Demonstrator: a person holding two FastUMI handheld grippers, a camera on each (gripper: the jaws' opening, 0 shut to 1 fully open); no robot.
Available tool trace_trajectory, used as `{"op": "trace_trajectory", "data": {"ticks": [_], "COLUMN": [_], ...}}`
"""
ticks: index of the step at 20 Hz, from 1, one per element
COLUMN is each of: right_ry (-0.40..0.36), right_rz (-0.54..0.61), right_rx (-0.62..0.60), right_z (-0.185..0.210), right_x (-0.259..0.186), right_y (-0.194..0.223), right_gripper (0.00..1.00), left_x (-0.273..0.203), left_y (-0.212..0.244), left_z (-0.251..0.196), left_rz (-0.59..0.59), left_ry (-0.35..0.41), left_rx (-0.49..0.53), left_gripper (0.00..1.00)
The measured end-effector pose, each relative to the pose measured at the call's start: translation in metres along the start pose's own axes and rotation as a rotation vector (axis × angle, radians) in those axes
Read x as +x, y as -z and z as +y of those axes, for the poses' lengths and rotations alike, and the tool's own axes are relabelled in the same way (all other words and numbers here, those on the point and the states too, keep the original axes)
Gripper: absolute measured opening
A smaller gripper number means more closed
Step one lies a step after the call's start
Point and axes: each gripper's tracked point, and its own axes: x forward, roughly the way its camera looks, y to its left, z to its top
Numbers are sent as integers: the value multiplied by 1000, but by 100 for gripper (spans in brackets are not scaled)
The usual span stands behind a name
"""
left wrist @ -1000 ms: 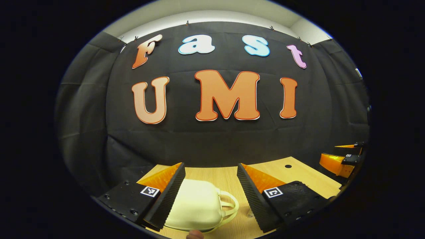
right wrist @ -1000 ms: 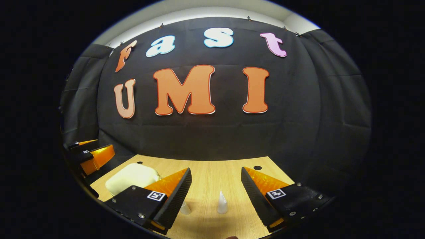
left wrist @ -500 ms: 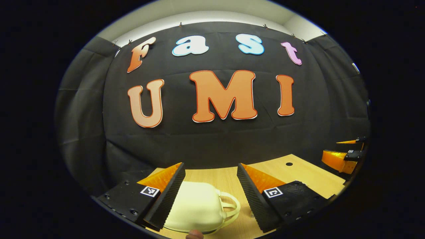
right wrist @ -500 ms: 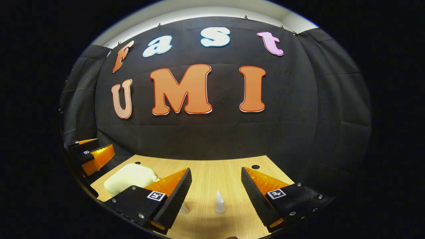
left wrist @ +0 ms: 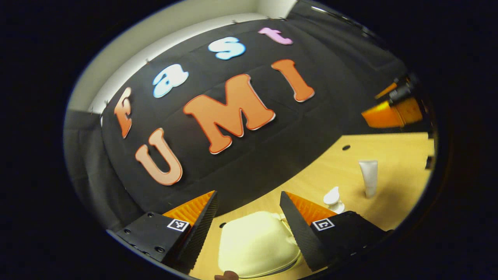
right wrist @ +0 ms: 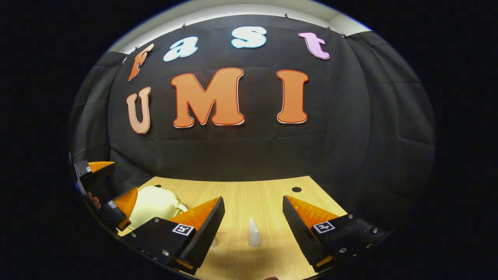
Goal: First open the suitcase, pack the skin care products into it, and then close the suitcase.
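A small cream suitcase (left wrist: 255, 245) lies closed on the wooden table (left wrist: 393, 151), low between the fingers of my left gripper (left wrist: 247, 198), which is open and tilted, with no finger touching the case. A white tube (left wrist: 369, 177) and a white pump bottle (left wrist: 332, 198) stand to its right. In the right gripper view the tube (right wrist: 253, 233) stands between the fingers of my open right gripper (right wrist: 253, 202), still farther off. The bottle (right wrist: 213, 243) peeks out behind its left finger. The suitcase (right wrist: 153, 204) sits left, with the left gripper (right wrist: 107, 184) straddling its near side.
The black cloth wall closes off the back of the table (right wrist: 241, 186). Small round holes (left wrist: 346, 147) (right wrist: 296, 189) mark the tabletop near the wall. The right gripper (left wrist: 391, 112) hangs above the table's right side. Fingers of a hand (right wrist: 92, 200) show behind the left gripper.
My left gripper has rolled to a tilt and moved in over the suitcase, bringing the tube and pump bottle into its view. The right gripper has barely moved.
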Motion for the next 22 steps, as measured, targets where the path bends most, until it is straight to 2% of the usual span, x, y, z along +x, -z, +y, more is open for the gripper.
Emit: {"op": "trace_trajectory", "data": {"ticks": [2, 4, 12, 19, 22], "right_ry": [19, 38, 129, 199, 220], "right_rz": [10, 26, 74, 92, 106], "right_rx": [-4, -2, 17, 42, 57], "right_z": [-7, -17, -59, -91, -101], "right_x": [0, 0, -7, -9, -8], "right_y": [5, 12, 30, 35, 38], "right_gripper": [95, 95, 95, 95, 95], "left_x": [-5, 2, 28, 59, 64], "left_y": [20, 43, 99, 144, 155], "left_z": [-29, -55, -95, -126, -128], "left_rz": [11, 79, 205, 336, 394], "left_ry": [50, 98, 231, 301, 298], "left_rx": [91, 147, 354, 527, 567], "left_gripper": [98, 98, 98, 99, 99]}}
